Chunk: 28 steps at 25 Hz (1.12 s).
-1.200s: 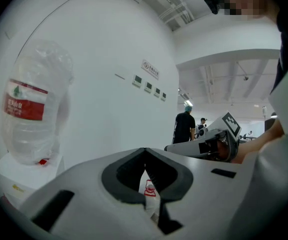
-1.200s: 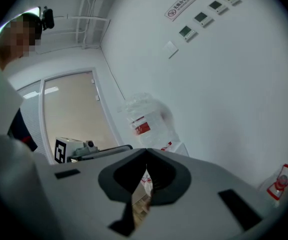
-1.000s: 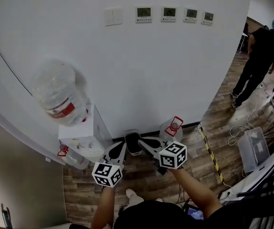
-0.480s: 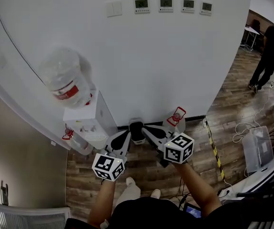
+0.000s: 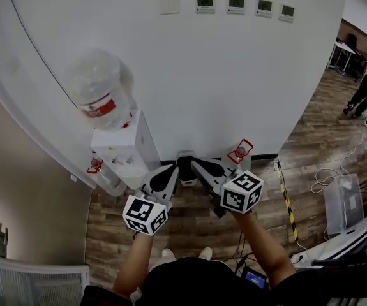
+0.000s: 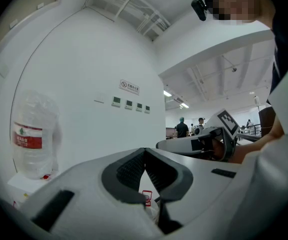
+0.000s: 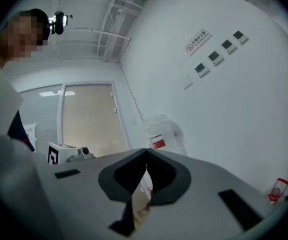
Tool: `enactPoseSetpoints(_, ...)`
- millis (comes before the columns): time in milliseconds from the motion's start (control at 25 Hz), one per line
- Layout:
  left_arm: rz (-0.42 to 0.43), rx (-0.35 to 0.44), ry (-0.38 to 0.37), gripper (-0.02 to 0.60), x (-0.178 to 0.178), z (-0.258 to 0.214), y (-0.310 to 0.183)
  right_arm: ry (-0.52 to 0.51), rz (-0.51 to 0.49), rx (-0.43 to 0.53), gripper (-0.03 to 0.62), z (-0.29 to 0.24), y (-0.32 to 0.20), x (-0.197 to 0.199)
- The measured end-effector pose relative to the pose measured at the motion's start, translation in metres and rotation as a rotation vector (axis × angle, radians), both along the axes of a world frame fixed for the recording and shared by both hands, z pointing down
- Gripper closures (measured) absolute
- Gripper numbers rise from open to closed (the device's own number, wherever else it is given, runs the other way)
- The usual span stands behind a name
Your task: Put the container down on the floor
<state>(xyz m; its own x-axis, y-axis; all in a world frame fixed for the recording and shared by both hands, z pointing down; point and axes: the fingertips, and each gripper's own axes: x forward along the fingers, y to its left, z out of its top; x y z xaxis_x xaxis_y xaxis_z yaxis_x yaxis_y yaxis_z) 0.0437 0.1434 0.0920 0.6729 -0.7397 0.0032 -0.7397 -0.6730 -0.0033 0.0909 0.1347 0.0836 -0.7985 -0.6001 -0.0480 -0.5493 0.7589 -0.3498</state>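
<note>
A big clear water jug [image 5: 100,88] with a red label stands upside down on a white dispenser [image 5: 127,153] at the left, against the wall. My left gripper [image 5: 172,169] and right gripper [image 5: 198,165] are side by side in front of me, pointing at the wall's foot, right of the dispenser and well below the jug. Neither touches it. In the left gripper view the left gripper [image 6: 145,150] is shut with nothing in it, and the jug [image 6: 31,144] is far left. The right gripper [image 7: 147,150] is likewise shut and empty, with the jug [image 7: 161,134] beyond its tips.
A jug with a red handle cap [image 5: 239,153] stands on the wood floor by the wall on the right, and another [image 5: 97,167] stands beside the dispenser. A dark-topped object [image 5: 186,167] sits between the gripper tips. A yellow-black strip [image 5: 285,196], cables and a clear bin [image 5: 341,203] lie to the right.
The head view has swung, so the dispenser and jug now sit further right and nearer the grippers. Both grippers stay shut, side by side. The person at the far right has walked farther off.
</note>
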Motion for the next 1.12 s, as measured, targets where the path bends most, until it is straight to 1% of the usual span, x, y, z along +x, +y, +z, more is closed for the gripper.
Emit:
enactPoseSetpoints(320, -0.013, -0.004, 0.021, 0.563, -0.044, -0.007, 0.003, 0.025, 0.012, 0.023, 0.565, -0.012, 0.003, -0.039)
enactPoseSetpoints(520, -0.004, 0.013, 0.032, 0.563, -0.066, -0.018, 0.001, 0.032, 0.025, 0.039, 0.565, -0.020, 0.001, -0.060)
enactPoseSetpoints(800, 0.006, 0.021, 0.053, 0.563, -0.085, -0.024, -0.006, 0.045, 0.039, 0.057, 0.565, -0.026, -0.001, -0.083)
enactPoseSetpoints(1120, 0.010, 0.027, 0.074, 0.563, -0.093, -0.029, -0.014, 0.072, 0.065, 0.077, 0.565, -0.030, -0.006, -0.088)
